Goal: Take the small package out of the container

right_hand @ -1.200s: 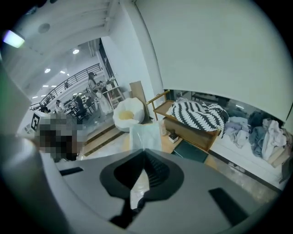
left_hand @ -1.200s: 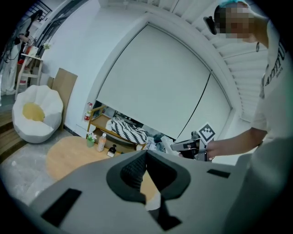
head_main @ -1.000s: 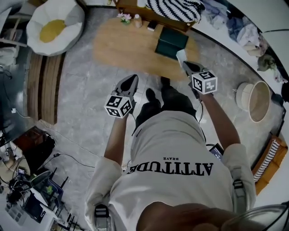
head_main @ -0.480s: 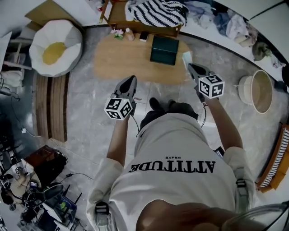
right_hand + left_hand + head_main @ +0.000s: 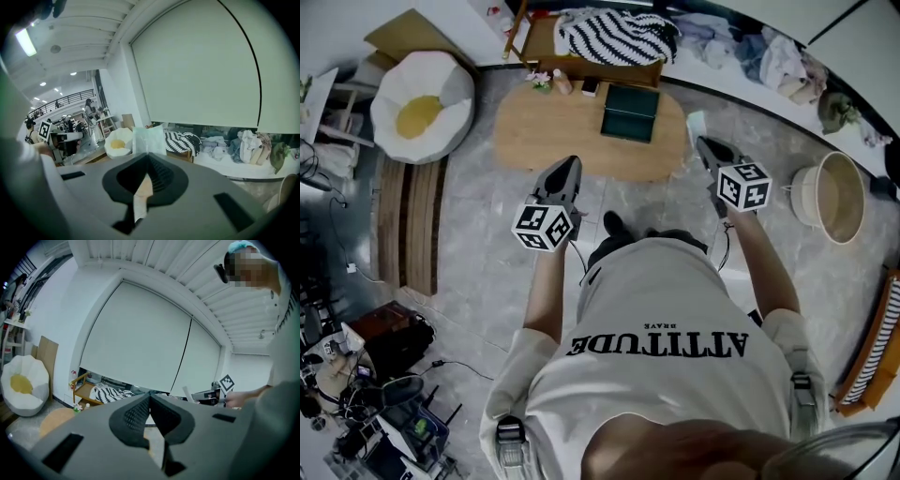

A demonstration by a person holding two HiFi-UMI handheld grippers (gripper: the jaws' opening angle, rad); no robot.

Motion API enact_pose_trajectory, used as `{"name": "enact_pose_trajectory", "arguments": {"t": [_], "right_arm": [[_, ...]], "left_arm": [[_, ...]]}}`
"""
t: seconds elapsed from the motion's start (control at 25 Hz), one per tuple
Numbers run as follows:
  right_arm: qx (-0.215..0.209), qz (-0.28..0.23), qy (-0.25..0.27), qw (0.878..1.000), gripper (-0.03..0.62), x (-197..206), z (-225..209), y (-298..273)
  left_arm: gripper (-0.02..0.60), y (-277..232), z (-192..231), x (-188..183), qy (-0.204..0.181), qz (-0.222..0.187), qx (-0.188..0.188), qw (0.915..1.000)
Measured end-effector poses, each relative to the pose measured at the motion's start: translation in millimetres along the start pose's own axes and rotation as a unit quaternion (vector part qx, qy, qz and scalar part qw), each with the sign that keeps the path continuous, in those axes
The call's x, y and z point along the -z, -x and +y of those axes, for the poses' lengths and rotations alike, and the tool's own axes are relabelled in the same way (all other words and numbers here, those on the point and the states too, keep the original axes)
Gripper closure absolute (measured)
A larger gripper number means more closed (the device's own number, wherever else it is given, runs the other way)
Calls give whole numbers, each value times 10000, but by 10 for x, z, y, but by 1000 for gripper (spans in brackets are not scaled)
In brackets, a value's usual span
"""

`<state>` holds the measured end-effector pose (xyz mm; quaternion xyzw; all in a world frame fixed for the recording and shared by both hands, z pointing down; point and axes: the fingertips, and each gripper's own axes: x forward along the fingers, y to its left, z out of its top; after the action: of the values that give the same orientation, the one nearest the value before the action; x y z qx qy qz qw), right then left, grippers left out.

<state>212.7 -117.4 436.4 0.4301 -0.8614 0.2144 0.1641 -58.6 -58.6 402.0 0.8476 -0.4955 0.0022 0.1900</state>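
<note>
A dark green box, the container [image 5: 629,112], lies on the oval wooden table [image 5: 544,131] ahead of me. My right gripper [image 5: 702,142] hangs off the table's right end, shut on the small pale package [image 5: 695,122]. In the right gripper view the translucent package [image 5: 149,139] sticks up from the closed jaws of that gripper [image 5: 148,155]. Short of the table's near edge my left gripper [image 5: 573,160] is held in the air, and the left gripper view shows this gripper [image 5: 150,395] shut with nothing in it.
A white beanbag [image 5: 422,98] with a yellow centre sits at the far left. A round basket [image 5: 831,197] stands at the right. Behind the table is a wooden chair with a striped cloth [image 5: 614,36]. Small bottles and flowers [image 5: 546,81] stand on the table's far edge. Cables and gear [image 5: 366,403] clutter the lower left.
Both grippers have risen and drawn back from the table. The right one has carried the package away from the green box, out past the table's right end.
</note>
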Motion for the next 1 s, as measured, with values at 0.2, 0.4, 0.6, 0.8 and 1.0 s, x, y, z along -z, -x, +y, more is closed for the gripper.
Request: {"name": "enact_pose_trajectory", "arguments": {"t": [0.2, 0.4, 0.6, 0.8, 1.0], "right_arm": [[-106, -143, 83, 9998, 574, -26, -163, 375], [-201, -265, 154, 9993, 574, -45, -330, 668], [-386, -303, 279, 9984, 574, -63, -343, 889], [-583, -396, 427, 9966, 574, -134, -246, 1001], [-701, -486, 477, 9952, 574, -194, -71, 1037]], "left_arm": [[560, 21, -337, 14, -71, -143, -187, 9997], [560, 49, -653, 24, -234, -253, -329, 9989], [560, 189, -901, -23, -327, -432, -498, 9973], [560, 379, -996, -13, -278, -536, -713, 9956], [560, 636, -983, -4, -257, -555, -888, 9942]]}}
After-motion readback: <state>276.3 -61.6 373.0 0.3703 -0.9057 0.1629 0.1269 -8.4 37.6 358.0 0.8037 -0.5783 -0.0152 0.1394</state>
